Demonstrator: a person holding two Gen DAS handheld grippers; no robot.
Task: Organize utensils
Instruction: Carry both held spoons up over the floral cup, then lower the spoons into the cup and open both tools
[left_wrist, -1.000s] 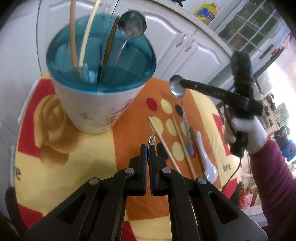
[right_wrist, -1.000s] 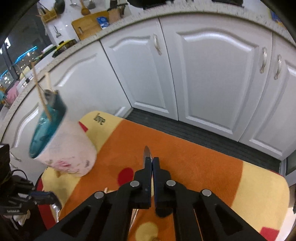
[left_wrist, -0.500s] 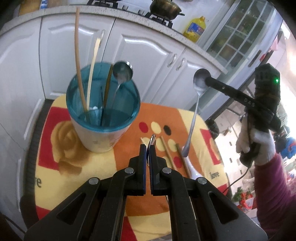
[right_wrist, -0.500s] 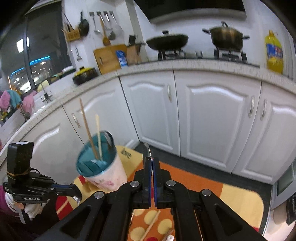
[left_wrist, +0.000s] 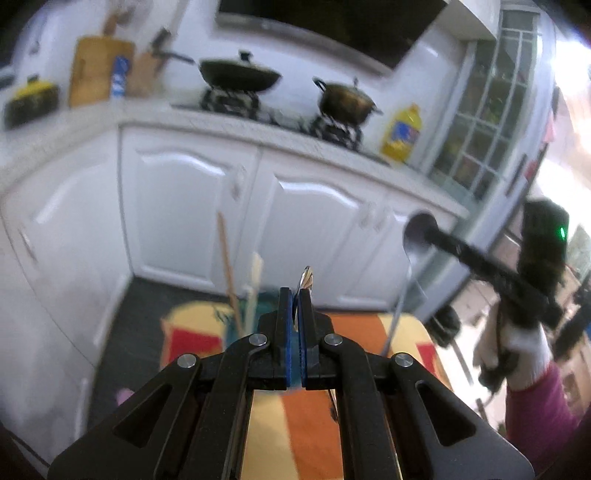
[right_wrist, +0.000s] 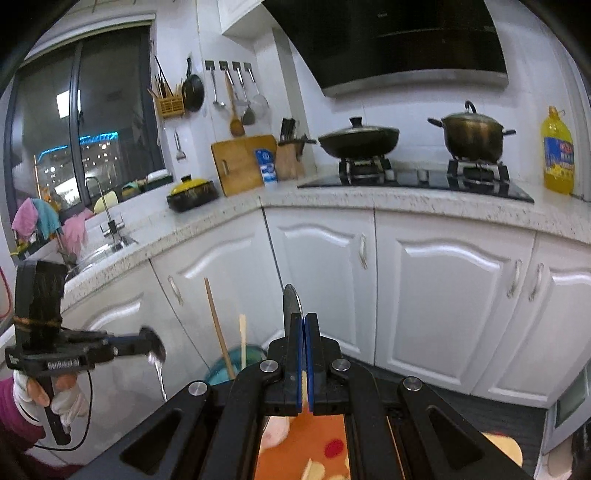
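Both grippers have risen above the cup (right_wrist: 236, 360), now low at 6 o'clock. Left gripper (left_wrist: 295, 295) clenched on a spoon (left_wrist: 306, 278); right gripper (right_wrist: 303, 321) clenched on another spoon (right_wrist: 291, 301), handle hanging vertical. Cup lies below and ahead of both; which is nearer cannot be told. Judged next: lower handle-first.

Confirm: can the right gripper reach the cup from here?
Probably yes. The cup sits just below and left of the right gripper, nothing between them. The left gripper hangs off to the side. Chopsticks stand in the cup; most of its mouth is hidden.
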